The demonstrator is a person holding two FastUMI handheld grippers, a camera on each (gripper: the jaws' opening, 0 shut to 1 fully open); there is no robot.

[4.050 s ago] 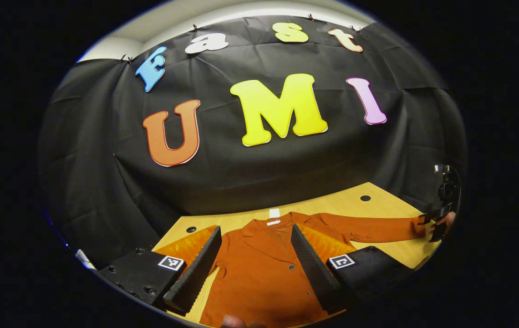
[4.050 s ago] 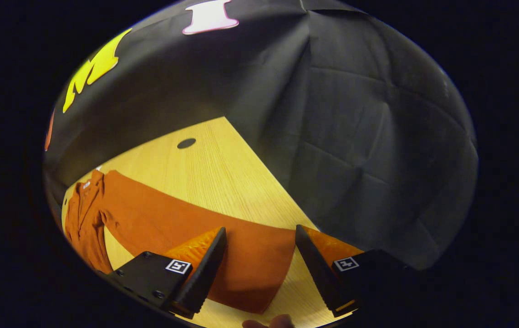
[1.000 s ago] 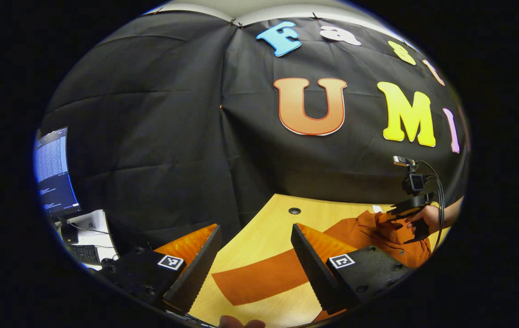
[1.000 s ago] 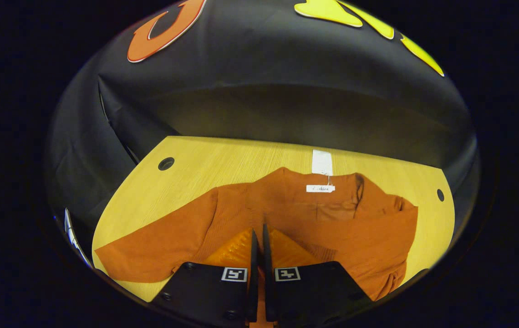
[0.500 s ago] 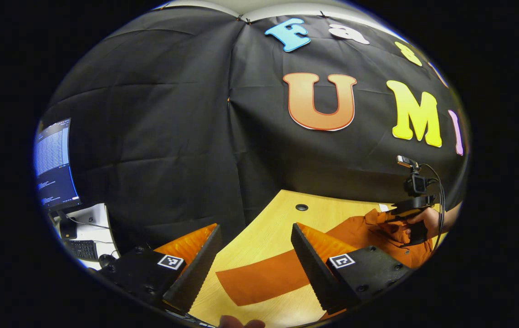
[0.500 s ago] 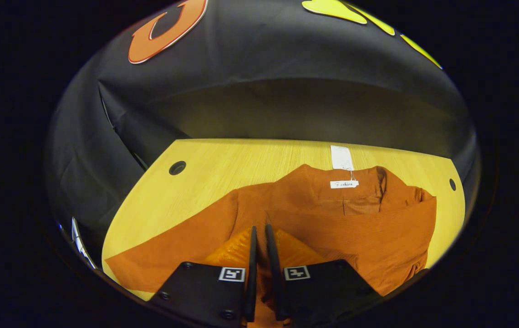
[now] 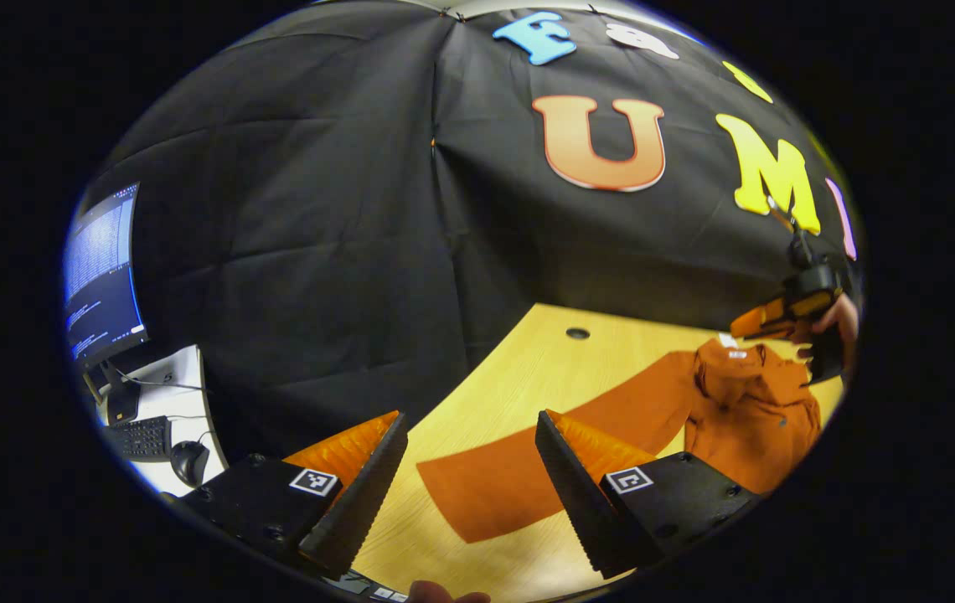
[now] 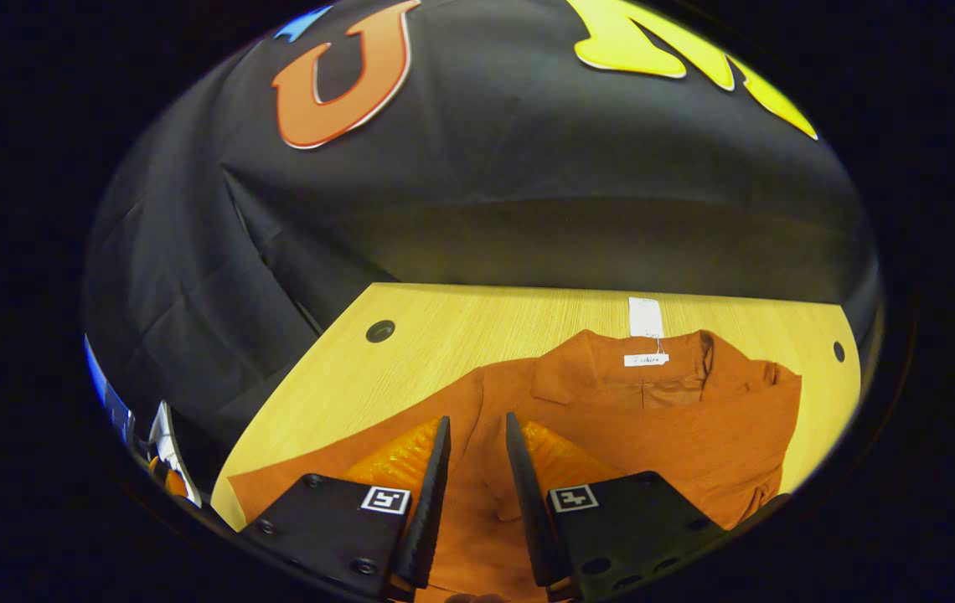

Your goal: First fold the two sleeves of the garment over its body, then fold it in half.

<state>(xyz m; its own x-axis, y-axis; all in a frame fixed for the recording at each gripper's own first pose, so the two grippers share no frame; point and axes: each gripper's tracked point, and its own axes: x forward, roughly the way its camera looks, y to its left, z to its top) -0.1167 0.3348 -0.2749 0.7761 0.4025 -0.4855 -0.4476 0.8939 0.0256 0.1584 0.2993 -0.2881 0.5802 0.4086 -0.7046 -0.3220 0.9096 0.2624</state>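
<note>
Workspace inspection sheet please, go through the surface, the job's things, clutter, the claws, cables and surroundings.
Surface: light wooden table with round grommet holes.
Job's things: rust-orange knit garment lies flat, collar toward the wall; one sleeve lies folded over its body, the other sleeve stretched out flat on the wood.
Clutter: white paper tag by the collar.
Claws: left claw open above the outstretched sleeve's cuff; right claw slightly open above the garment, holding nothing.
Cables: thin wires on the side desk by the monitor.
Surroundings: black cloth wall; lit monitor, keyboard and mouse beside the booth.
</note>
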